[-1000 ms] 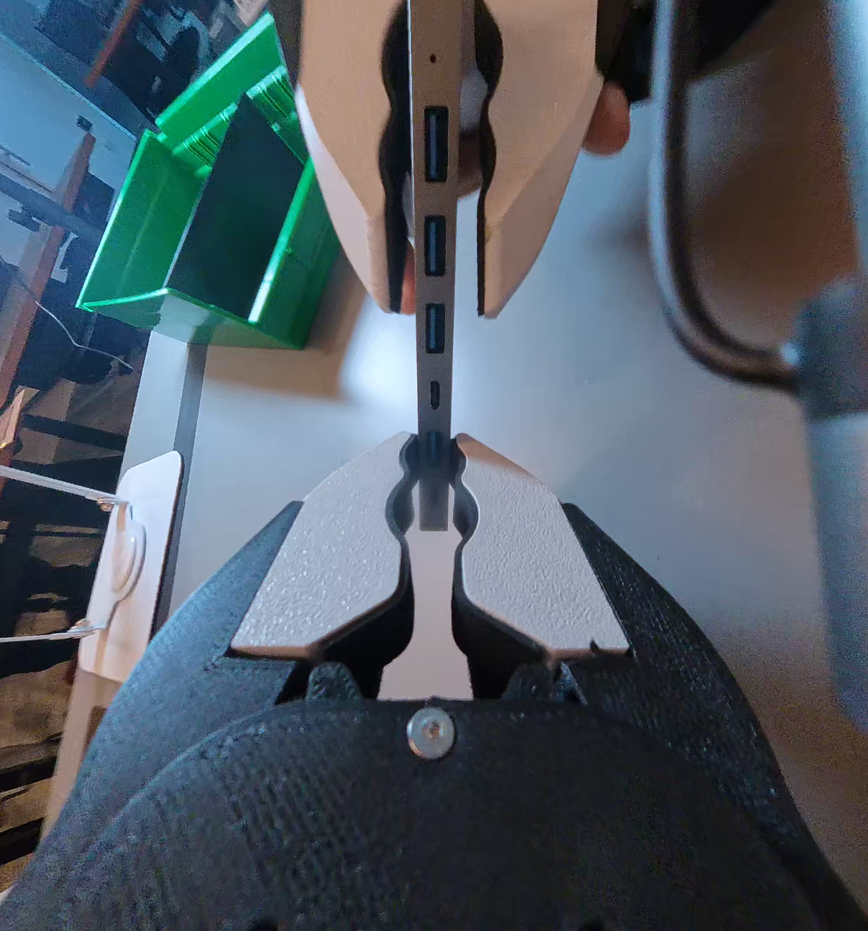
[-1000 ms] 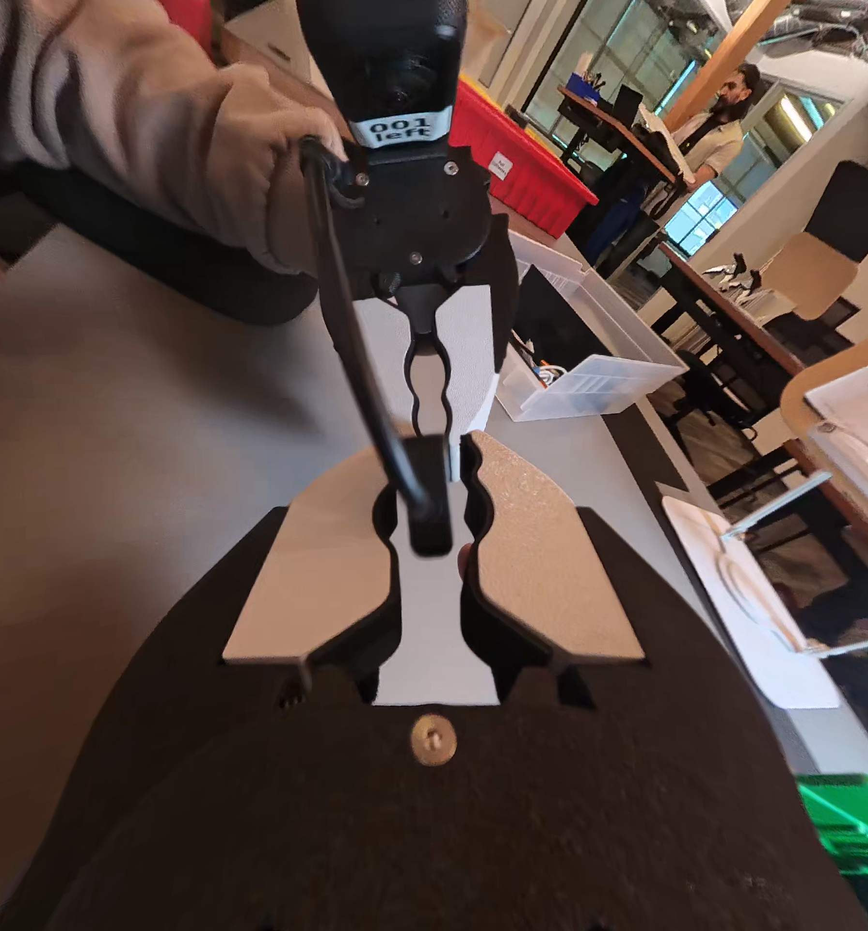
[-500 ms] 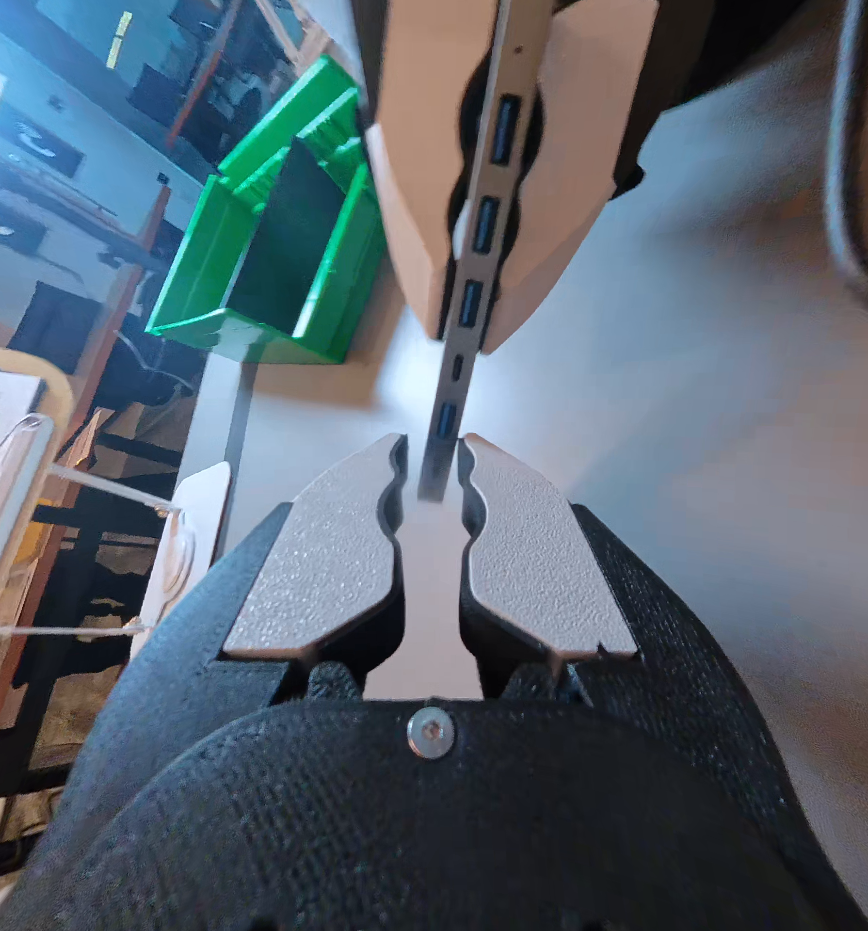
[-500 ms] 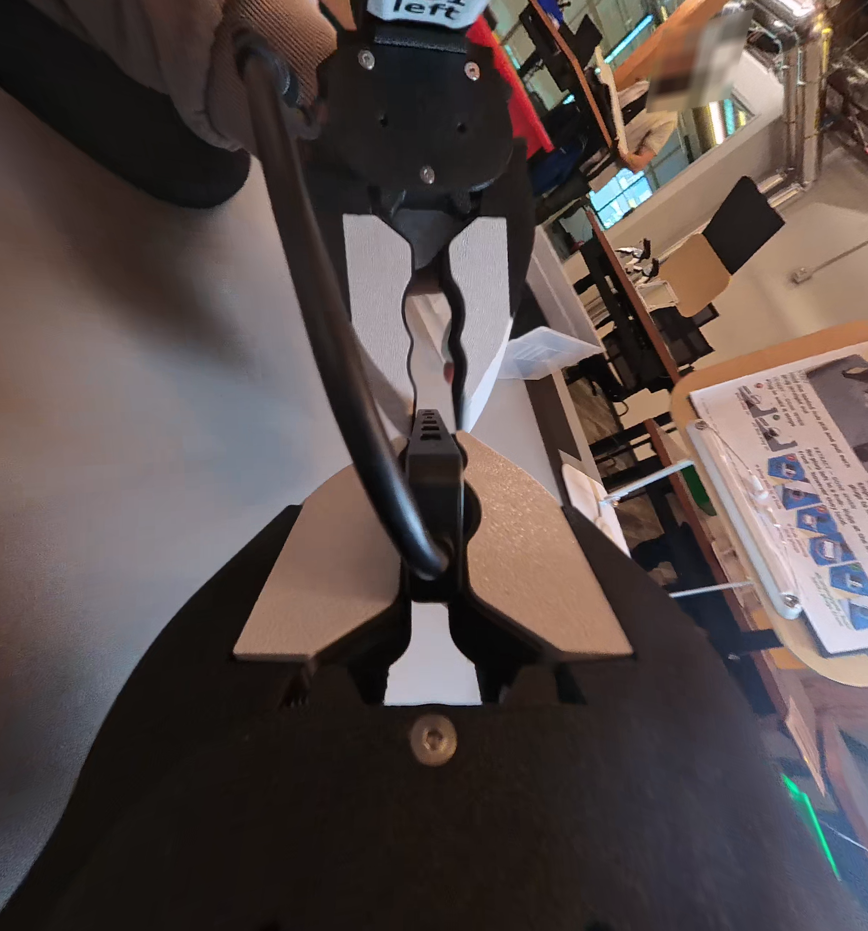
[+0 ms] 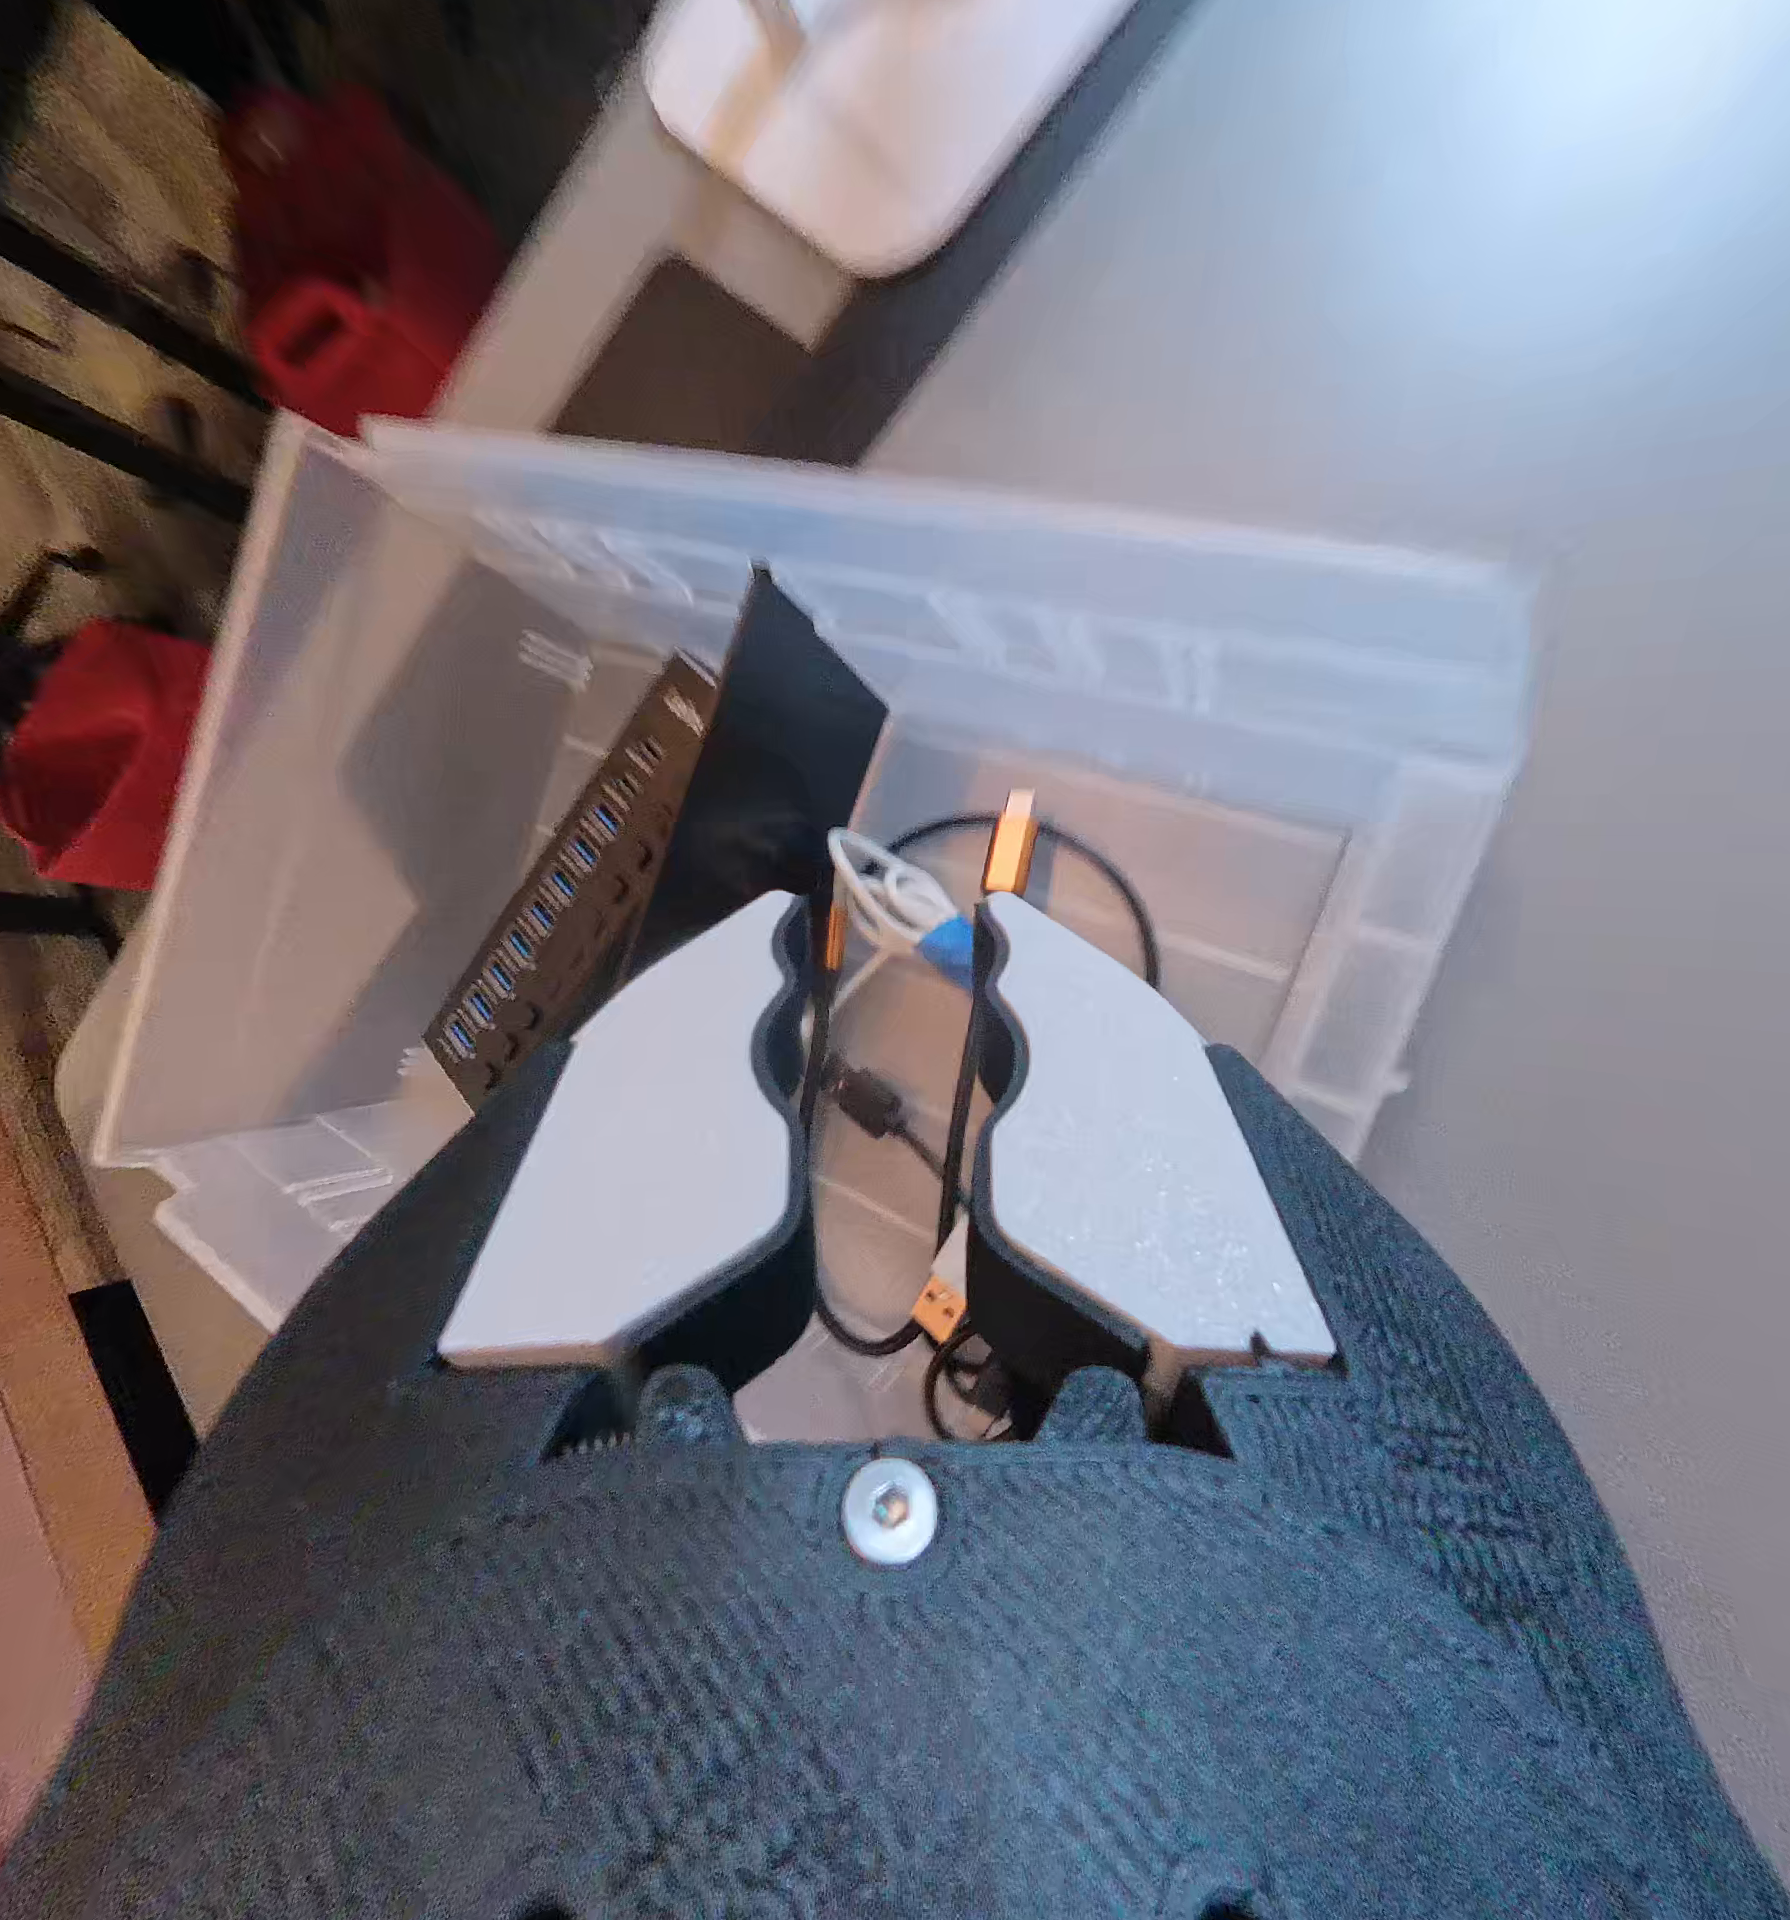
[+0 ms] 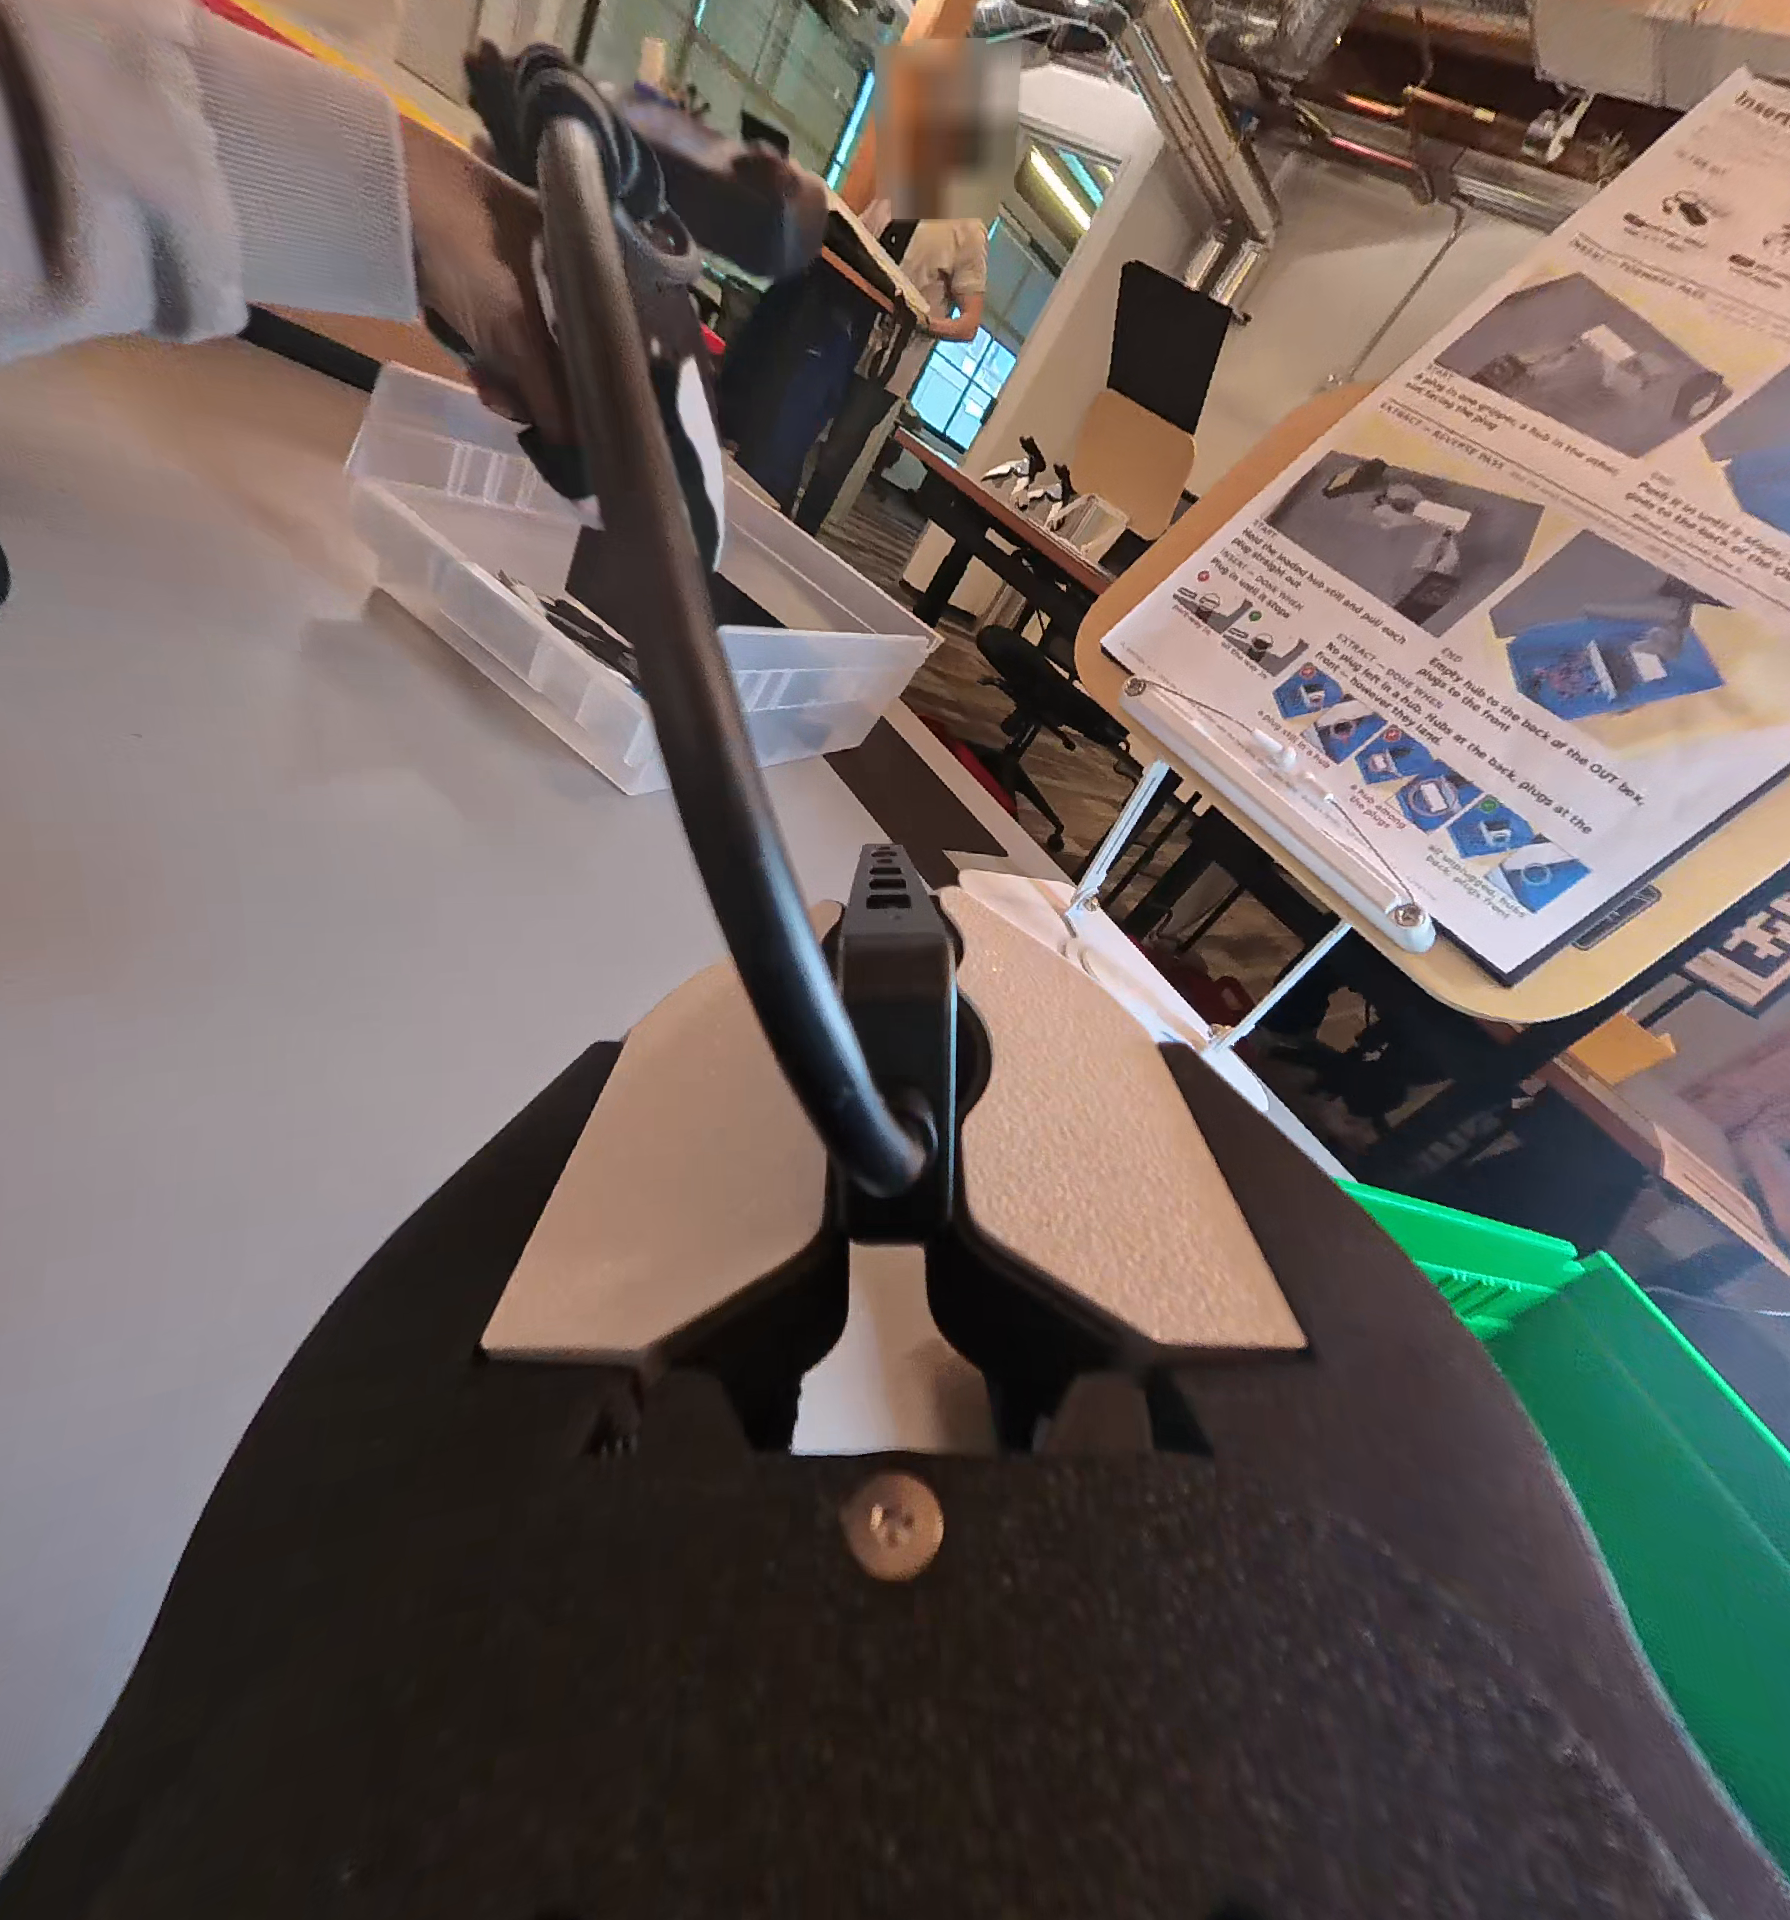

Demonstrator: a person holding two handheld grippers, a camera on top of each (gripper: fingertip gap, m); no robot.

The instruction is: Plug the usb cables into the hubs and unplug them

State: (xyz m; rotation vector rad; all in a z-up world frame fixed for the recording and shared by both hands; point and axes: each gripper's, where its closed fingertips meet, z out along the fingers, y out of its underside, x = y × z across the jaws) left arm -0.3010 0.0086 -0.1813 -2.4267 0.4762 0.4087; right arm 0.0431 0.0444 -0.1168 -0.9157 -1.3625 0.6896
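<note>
Right tongs [image 6: 896, 1039] clamped the hub [image 6: 893, 997]; left tongs [image 5: 886, 914], open and empty, risked snagging tangled cables [image 5: 875, 1101] at twelve o'clock.

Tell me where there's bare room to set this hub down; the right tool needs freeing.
Bare grey tabletop lies left of the right tool, before the clear bin. In the bin, the right compartment is crowded with cables; a black hub leans in the left one.

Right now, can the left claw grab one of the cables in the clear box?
Probably yes. The left claw is open and empty, looking straight down into the clear box, which has no lid on. The cables lie loose on its floor. The black divider stands off to one side.
</note>
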